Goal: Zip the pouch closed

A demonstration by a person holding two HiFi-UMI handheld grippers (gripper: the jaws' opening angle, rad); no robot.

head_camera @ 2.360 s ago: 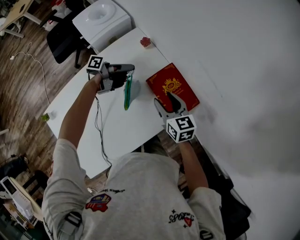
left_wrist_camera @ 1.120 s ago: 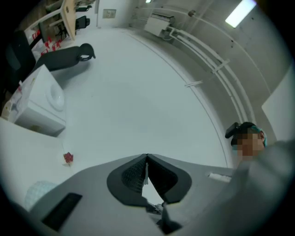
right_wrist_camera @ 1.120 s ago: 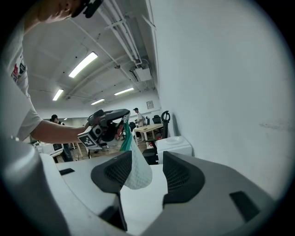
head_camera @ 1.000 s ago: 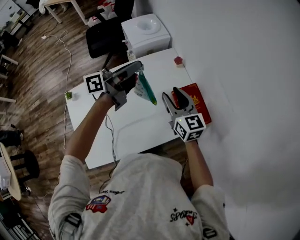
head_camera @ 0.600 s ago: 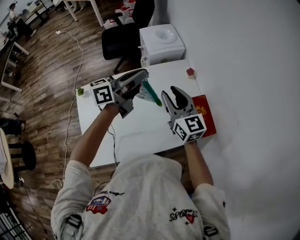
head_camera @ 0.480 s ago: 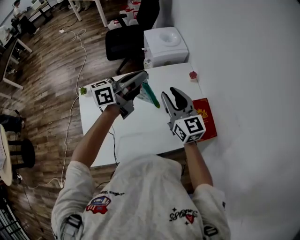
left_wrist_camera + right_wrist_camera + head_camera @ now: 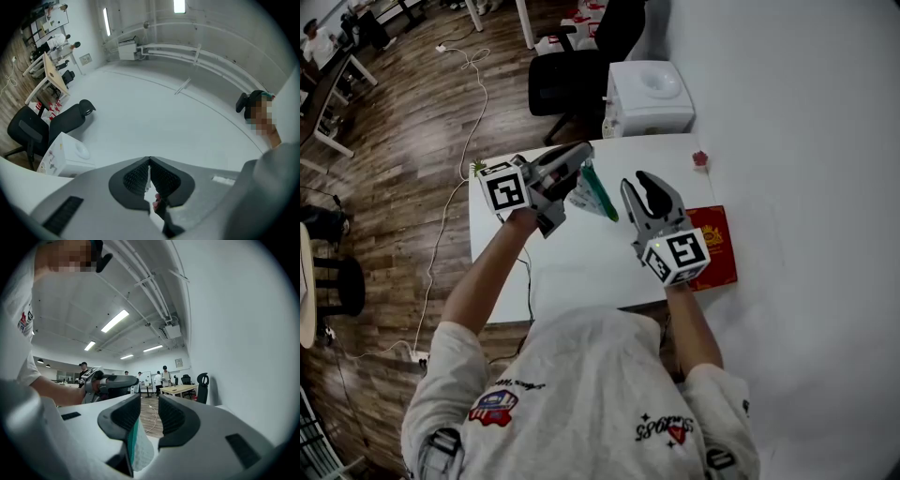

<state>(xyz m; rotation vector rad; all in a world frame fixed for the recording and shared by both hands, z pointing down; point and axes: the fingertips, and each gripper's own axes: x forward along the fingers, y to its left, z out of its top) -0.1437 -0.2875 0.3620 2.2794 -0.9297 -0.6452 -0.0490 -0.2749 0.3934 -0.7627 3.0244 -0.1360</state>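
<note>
The pouch [image 7: 598,192], pale with a green zip edge, hangs in the air above the white table [image 7: 581,267]. My left gripper [image 7: 584,155] is shut on its top end; in the left gripper view a thin pale sliver of the pouch [image 7: 148,180] shows between the closed left gripper [image 7: 149,162] pads. My right gripper [image 7: 641,184] is close beside the pouch on its right, jaws closing. In the right gripper view the pouch [image 7: 138,446] lies against the left pad of the right gripper [image 7: 149,411], with a gap to the other pad.
A red book [image 7: 717,246] lies at the table's right edge under my right gripper's cube. A small red object [image 7: 701,158] sits at the far right corner. Beyond the table stand a white unit [image 7: 649,94] and a black chair [image 7: 581,80]. A cable hangs off the table's front.
Both grippers have come closer together. The right gripper has risen from over the red book to the pouch and its jaws have narrowed. The left gripper still holds the pouch.
</note>
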